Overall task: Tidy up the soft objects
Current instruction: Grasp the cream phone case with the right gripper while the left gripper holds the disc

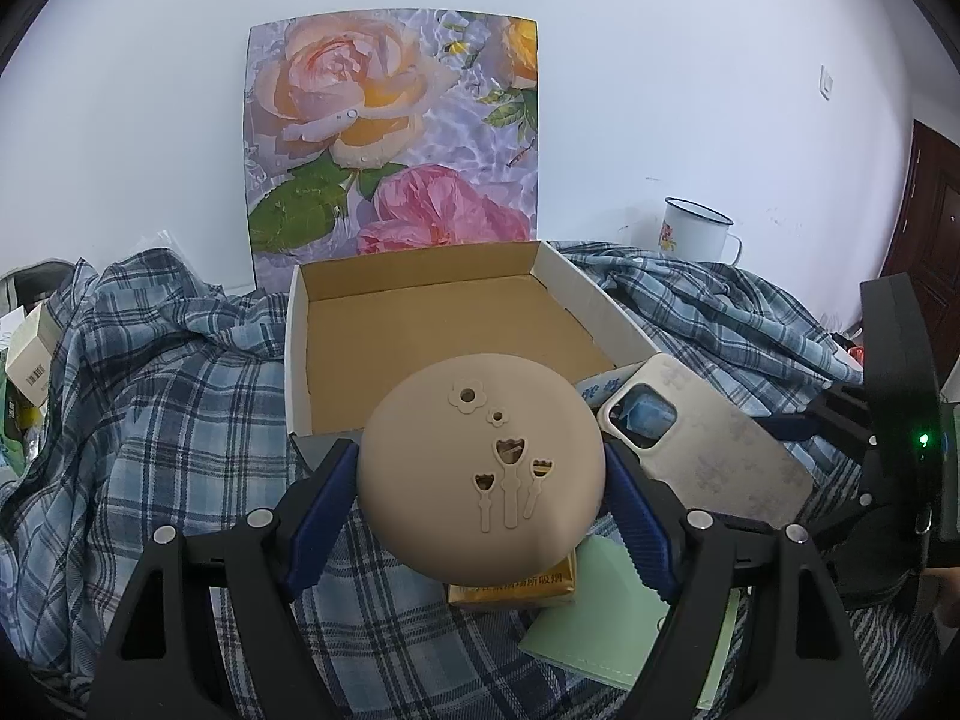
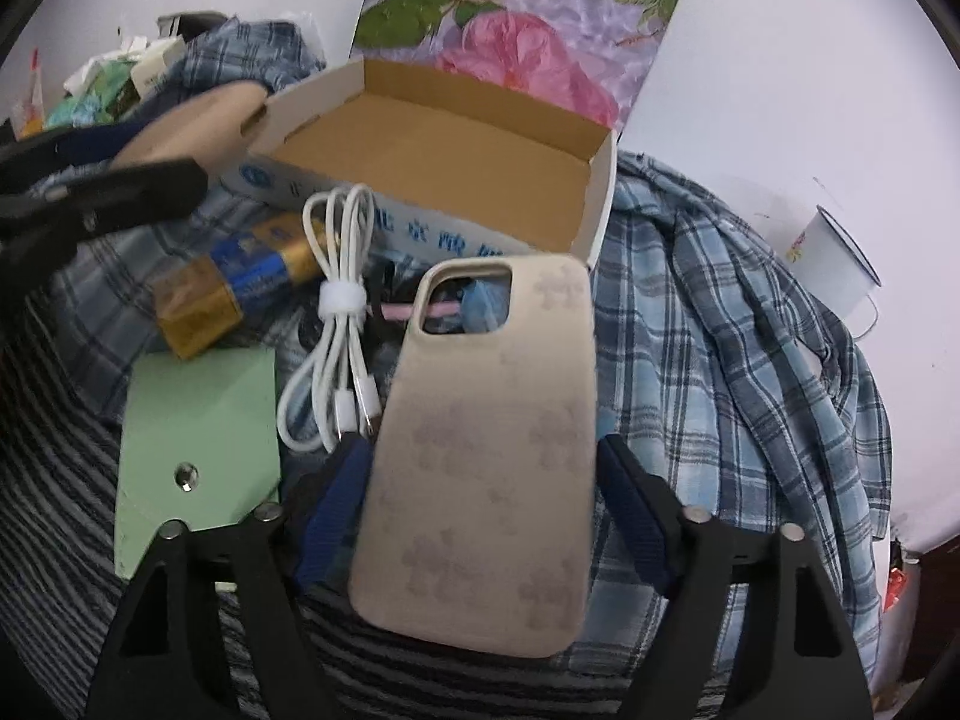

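We hold beige dome (image 1: 480,462) clamped in left gripper (image 1: 480,480), just before open cardboard box (image 1: 420,330). Right gripper (image 2: 480,498) has pads against edges of phone case (image 2: 486,450), clamped on it, case raised near box front wall. White cable (image 2: 336,324), green pouch (image 2: 198,420), gold packet (image 2: 228,288) lie on plaid cloth (image 2: 720,330) beside case.

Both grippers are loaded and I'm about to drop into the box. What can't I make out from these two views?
- Left wrist view: the tan dome hides the cardboard box front wall and most of the gold pack beneath.
- Right wrist view: the phone case covers the items behind it; only pink and blue bits show through its camera hole.
- Box lettering is partly blocked.
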The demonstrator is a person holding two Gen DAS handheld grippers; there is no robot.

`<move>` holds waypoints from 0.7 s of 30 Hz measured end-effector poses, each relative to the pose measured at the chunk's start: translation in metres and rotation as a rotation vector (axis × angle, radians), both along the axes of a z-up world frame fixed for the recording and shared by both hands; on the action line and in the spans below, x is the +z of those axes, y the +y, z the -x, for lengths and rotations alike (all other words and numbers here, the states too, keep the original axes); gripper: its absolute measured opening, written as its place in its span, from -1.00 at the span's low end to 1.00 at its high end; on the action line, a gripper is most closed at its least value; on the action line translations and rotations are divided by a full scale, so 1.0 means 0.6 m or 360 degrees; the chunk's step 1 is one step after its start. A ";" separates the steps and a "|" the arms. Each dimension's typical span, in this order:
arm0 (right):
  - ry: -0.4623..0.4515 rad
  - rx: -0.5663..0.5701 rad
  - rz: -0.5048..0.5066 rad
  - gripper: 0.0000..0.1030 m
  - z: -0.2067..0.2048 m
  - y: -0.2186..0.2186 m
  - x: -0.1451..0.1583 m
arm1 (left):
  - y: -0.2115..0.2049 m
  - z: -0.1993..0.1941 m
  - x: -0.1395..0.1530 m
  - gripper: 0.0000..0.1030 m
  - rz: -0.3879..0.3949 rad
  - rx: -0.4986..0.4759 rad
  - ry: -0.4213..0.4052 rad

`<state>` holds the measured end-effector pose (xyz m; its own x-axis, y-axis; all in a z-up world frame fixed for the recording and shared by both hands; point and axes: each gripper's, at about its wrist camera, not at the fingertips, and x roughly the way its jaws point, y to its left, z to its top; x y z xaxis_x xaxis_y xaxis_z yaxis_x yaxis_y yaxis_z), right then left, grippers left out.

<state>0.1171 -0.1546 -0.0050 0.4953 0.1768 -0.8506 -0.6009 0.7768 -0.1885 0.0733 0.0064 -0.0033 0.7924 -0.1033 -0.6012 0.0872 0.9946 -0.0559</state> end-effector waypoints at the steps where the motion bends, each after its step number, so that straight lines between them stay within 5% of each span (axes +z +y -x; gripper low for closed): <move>1: 0.0003 0.0006 -0.0004 0.37 0.001 -0.002 -0.001 | 0.000 0.000 0.000 0.59 0.0000 -0.0001 0.0001; 10: -0.0071 -0.0008 -0.0139 0.32 0.012 -0.027 0.032 | -0.001 0.000 0.001 0.60 0.0000 -0.0003 0.0009; 11: -0.0088 -0.0008 -0.0170 0.22 0.015 -0.033 0.041 | -0.001 0.000 0.001 0.60 0.0001 -0.0004 0.0009; 12: -0.0116 -0.0017 -0.0185 -0.56 0.016 -0.036 0.050 | -0.001 0.000 0.001 0.60 0.0000 -0.0004 0.0008; 14: -0.0094 -0.0015 -0.0315 -0.57 0.015 -0.046 0.067 | -0.001 0.000 0.001 0.60 -0.0001 -0.0004 0.0009; 21: -0.0087 -0.0041 -0.0249 -0.51 0.007 -0.043 0.051 | -0.002 -0.001 0.001 0.60 -0.0002 -0.0005 0.0005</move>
